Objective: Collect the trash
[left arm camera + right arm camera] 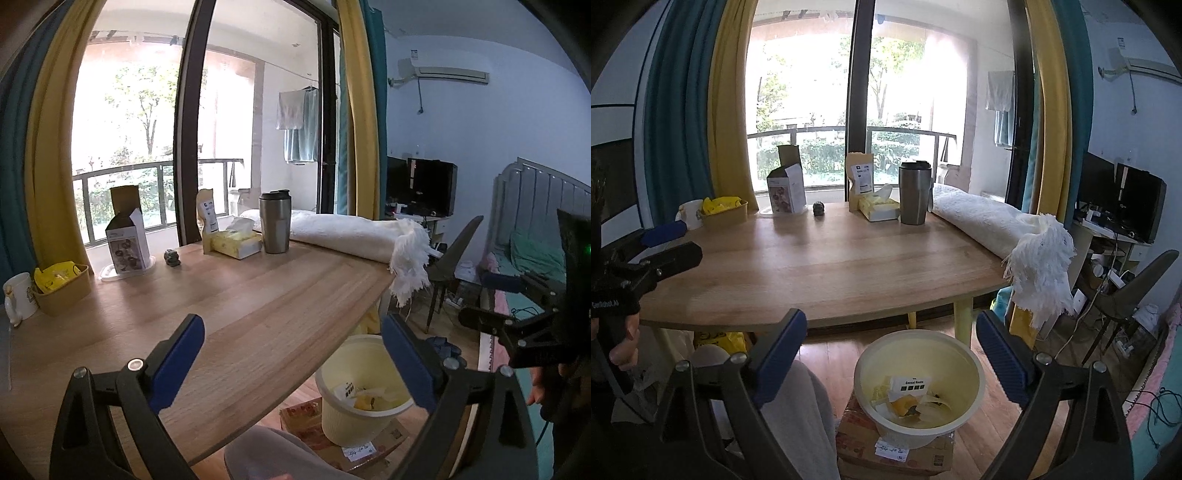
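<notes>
A pale yellow trash bin [960, 354] stands on a cardboard box on the floor by the table's near edge; paper scraps and a yellow wrapper [905, 404] lie inside. It also shows in the left wrist view [354, 417]. My right gripper [890, 354] is open and empty, held above the bin. My left gripper [291, 354] is open and empty, over the wooden table's [221, 295] right front edge. A small dark crumpled object [172, 257] lies on the table at the back, also in the right wrist view [819, 209].
At the table's back stand an open carton [127, 243], a tissue box [236, 243], a steel tumbler [274, 221], a yellow basket [66, 288] and a mug [18, 299]. A white rolled blanket [997, 229] lies along the right edge. A chair [1134, 291] stands to the right.
</notes>
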The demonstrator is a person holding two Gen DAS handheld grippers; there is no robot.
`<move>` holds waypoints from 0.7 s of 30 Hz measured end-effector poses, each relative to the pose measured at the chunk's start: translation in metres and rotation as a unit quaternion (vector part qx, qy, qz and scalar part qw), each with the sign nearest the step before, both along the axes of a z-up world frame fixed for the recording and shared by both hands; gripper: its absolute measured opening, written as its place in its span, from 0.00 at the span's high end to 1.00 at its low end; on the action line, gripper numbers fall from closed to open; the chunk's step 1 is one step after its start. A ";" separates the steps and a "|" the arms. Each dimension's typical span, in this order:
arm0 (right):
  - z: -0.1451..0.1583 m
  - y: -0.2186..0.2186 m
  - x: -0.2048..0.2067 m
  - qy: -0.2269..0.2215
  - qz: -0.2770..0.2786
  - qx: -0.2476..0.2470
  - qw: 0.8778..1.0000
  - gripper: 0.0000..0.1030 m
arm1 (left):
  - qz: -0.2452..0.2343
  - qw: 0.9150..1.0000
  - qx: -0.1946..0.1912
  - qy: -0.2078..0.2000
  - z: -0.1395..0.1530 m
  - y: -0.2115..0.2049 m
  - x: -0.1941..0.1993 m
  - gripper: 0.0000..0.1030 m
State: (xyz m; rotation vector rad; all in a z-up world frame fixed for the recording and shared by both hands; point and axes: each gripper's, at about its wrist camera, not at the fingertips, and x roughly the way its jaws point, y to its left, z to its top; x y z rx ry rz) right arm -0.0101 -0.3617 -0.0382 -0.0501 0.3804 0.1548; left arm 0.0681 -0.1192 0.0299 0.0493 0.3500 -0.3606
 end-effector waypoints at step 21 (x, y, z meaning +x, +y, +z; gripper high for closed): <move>0.001 0.006 0.000 -0.013 -0.008 -0.014 1.000 0.10 | 0.021 1.000 0.006 -0.002 -0.002 0.003 -0.003 0.06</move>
